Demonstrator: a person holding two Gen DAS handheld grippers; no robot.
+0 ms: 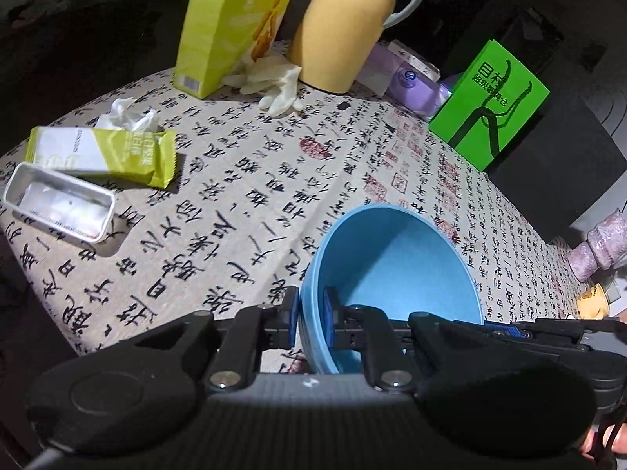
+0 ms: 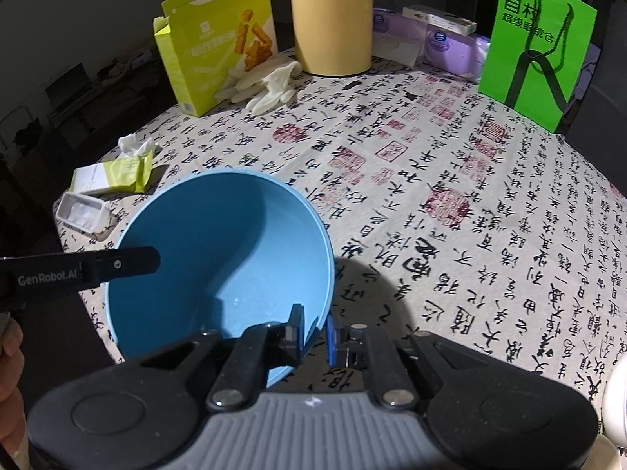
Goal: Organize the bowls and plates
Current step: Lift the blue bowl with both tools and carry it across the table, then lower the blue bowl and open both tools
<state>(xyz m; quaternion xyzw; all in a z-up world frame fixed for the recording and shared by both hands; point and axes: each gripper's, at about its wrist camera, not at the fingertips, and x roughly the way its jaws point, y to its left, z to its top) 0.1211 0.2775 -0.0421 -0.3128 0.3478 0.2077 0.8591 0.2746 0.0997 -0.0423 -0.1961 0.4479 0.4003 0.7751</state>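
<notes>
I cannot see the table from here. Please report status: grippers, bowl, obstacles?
Left gripper and right gripper both shut on blue bowl rim, opposite sides. Bowl tilted above tablecloth. Cloth beside it bare; clutter along far edge.

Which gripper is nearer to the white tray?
Left. The left gripper grips the blue bowl's rim on the side facing the white tray; the right gripper grips the opposite rim.

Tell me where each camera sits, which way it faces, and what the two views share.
Left wrist: rides the left tool, looking down along it at the table; the right tool shows at right.
Right wrist: rides the right tool, facing the same table; the left tool enters at left.
Shared: the blue bowl, clamped at opposite rims, and the yellow jug.
</notes>
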